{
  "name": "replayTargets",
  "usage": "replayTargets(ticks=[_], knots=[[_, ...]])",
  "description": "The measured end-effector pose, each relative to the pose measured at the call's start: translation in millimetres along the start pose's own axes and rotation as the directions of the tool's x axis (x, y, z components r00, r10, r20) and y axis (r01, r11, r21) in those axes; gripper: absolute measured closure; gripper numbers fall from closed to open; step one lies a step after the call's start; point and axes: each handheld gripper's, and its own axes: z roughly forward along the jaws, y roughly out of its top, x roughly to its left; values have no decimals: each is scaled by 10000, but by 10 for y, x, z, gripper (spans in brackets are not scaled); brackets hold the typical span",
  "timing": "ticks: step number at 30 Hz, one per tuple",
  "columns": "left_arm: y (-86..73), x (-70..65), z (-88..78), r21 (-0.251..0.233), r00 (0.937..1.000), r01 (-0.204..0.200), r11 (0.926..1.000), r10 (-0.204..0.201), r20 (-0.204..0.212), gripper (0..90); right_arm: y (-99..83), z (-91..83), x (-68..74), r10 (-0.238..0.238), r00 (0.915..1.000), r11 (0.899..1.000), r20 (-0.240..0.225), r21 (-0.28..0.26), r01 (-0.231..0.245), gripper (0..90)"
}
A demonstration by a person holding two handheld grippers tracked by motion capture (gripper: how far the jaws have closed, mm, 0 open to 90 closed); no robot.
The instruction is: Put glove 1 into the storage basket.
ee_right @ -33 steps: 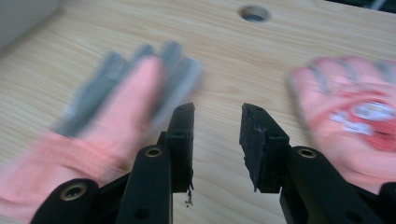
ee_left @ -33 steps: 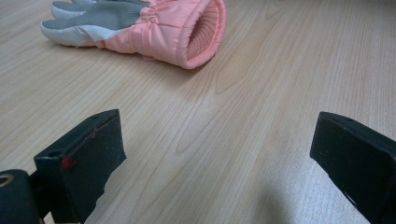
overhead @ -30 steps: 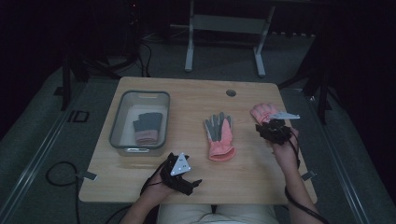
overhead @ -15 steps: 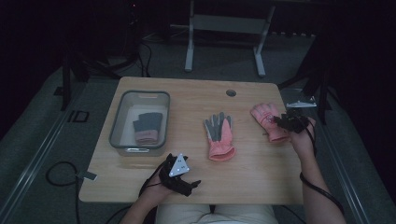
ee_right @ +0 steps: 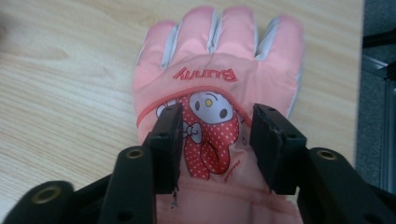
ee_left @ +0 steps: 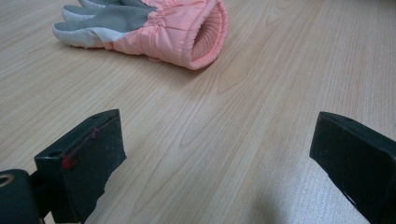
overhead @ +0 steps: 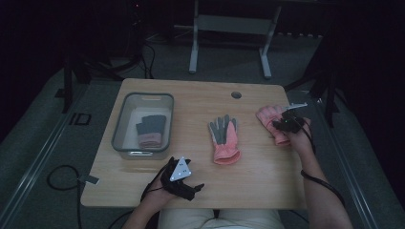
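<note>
A pink glove [overhead: 266,117] with a bunny print lies back-up near the table's right edge; in the right gripper view this glove [ee_right: 219,56] points its fingers away from me. My right gripper [overhead: 282,125] [ee_right: 215,116] hangs over its cuff end. Its jaws have just been opening and stand apart over the printed back, not pressing on it. A second pink glove [overhead: 224,138] [ee_left: 177,28] lies grey palm up mid-table. My left gripper [overhead: 193,187] [ee_left: 217,123] rests near the front edge, open, with bare wood between its jaws.
A clear plastic bin [overhead: 118,129] stands at the left of the wooden table [overhead: 258,176], with a grey and pink glove [overhead: 150,130] inside. A round cable hole [overhead: 236,95] sits near the far edge. Dark floor and a metal stand lie beyond.
My right gripper swung out to the right of the bunny glove, then came back over its cuff end. The left gripper and all the gloves stayed put.
</note>
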Motion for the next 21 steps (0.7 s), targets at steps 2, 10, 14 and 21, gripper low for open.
replayTargets(ticks=[2,10,14,21], knots=[[1,-1,-2,-16,10000,11,10000,-11,-6,27,-25,26,-12,296,9996,9995,0,-110,-296,573],[3,-9,-3,-8,9999,-108,9999,108,15,27,-24,45,-27,1073,9942,9942,-19,-30,-1073,785],[2,-3,1,52,9999,-92,9999,91,110,28,11,19,-3,1289,9915,9915,162,178,-1292,840],[6,-2,2,53,9998,-158,9999,157,89,27,62,-214,53,2212,9751,9750,180,-250,-2208,854]])
